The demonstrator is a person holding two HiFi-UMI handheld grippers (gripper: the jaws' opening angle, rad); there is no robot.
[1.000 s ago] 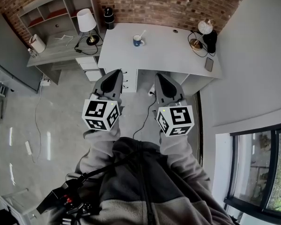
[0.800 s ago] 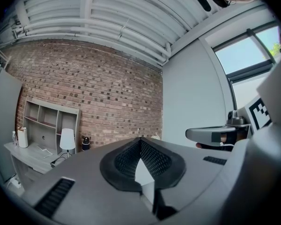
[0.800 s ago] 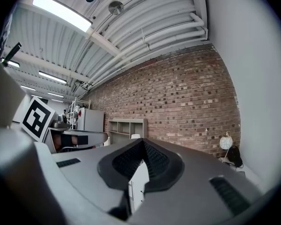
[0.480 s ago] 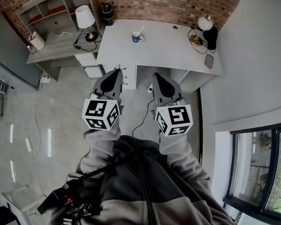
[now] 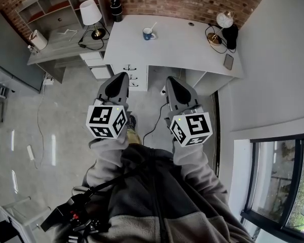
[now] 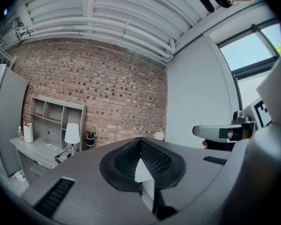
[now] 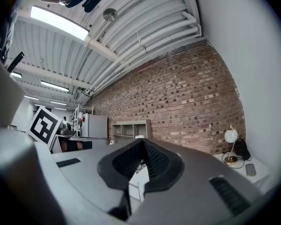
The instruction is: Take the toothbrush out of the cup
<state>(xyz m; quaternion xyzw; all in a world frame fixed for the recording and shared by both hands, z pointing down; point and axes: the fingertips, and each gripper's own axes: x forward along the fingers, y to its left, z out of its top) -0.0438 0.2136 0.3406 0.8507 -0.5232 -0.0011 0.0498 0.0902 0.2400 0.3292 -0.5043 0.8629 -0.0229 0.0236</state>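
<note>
Left gripper and right gripper hang closed, empty. Toothbrush seems light, stiff; pinch the handle above the cup

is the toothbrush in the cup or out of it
In. The head view shows the toothbrush with its lower end inside the blue cup, handle slanting up past the rim, on the white desk.

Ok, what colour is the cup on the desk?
Blue cup, seen best in the head view.
</note>
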